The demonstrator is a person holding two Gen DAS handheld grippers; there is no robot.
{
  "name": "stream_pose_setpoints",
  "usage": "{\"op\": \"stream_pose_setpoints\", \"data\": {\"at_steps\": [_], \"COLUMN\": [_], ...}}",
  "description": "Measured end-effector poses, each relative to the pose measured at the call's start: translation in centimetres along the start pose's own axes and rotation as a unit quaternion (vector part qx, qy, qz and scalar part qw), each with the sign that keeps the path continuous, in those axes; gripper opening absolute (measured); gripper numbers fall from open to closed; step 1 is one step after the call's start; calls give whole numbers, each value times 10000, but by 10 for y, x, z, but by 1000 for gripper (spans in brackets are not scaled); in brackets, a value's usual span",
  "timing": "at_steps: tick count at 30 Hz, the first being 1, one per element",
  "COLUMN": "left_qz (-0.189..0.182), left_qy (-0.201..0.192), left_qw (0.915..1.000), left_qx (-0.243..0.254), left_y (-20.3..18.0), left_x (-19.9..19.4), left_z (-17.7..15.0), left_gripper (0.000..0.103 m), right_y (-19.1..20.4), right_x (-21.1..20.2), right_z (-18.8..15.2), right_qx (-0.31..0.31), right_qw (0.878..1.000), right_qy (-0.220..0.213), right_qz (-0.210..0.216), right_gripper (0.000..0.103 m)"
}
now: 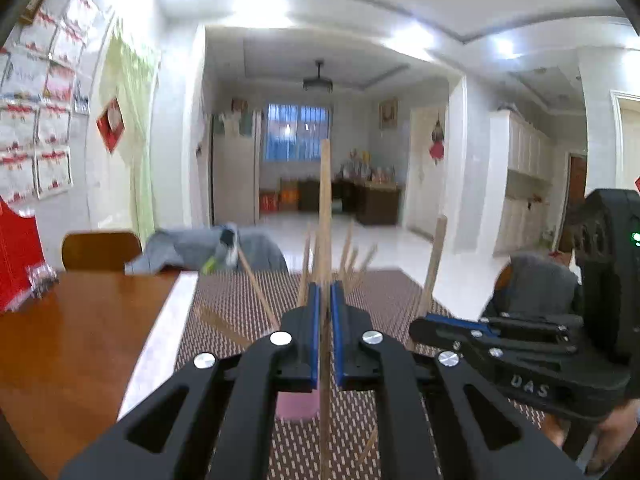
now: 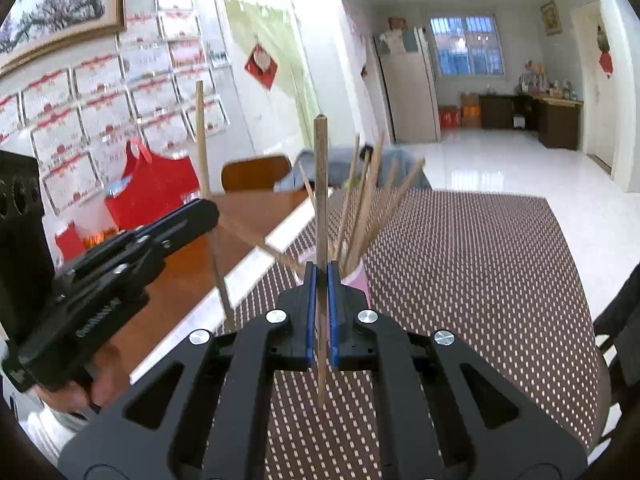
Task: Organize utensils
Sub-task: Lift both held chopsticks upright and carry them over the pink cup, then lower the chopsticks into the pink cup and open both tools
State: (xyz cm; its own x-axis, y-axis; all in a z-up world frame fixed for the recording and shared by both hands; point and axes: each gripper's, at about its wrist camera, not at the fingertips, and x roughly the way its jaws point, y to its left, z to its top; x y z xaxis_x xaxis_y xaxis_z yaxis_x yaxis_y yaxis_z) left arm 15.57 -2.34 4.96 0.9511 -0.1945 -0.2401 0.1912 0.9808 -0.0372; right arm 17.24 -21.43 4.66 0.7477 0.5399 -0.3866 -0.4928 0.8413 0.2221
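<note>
Right wrist view: right gripper (image 2: 322, 276) pinches a darker wooden chopstick (image 2: 320, 168) upright; left gripper (image 1: 326, 300) clamps a pale one (image 1: 325, 200), above the pink cup (image 2: 356, 276).

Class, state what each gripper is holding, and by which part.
Each holds one wooden chopstick upright: the left gripper grips its chopstick around mid-length, and the right gripper likewise grips its chopstick.

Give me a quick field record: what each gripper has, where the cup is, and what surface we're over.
left gripper: shut on a chopstick, held upright
right gripper: shut on a second chopstick, held upright
pink cup: on the patterned mat, just past the right gripper, several chopsticks fanned out in it
table: bare wood left of the mat
chair: at the far edge
</note>
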Motion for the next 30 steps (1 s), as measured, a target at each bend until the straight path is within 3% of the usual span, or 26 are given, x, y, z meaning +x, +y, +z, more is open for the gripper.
{"op": "stream_pose_setpoints", "data": {"at_steps": [9,15,21,25,30], "left_qz": [64,183,174,415,494], "left_qy": [-766,-1031,-1184,-1211,-951], "left_qw": [9965,9926,9894,9894,9922], "left_qx": [-322,-610,-820,-692,-641], "left_y": [4,22,41,44,48], "left_x": [24,51,68,75,88], "left_z": [22,27,26,24,17], "left_gripper": [7,7,7,7,7], "right_y": [6,2,-1,1,3], "right_x": [3,3,22,29,33], "right_z": [31,47,56,58,56], "right_qx": [3,79,187,153,108], "right_qw": [9981,9946,9927,9919,9913], "right_qy": [-624,-1034,-1185,-1230,-1253], "right_qz": [-12,-53,-105,-268,-383], "right_gripper": [6,6,6,6,6]}}
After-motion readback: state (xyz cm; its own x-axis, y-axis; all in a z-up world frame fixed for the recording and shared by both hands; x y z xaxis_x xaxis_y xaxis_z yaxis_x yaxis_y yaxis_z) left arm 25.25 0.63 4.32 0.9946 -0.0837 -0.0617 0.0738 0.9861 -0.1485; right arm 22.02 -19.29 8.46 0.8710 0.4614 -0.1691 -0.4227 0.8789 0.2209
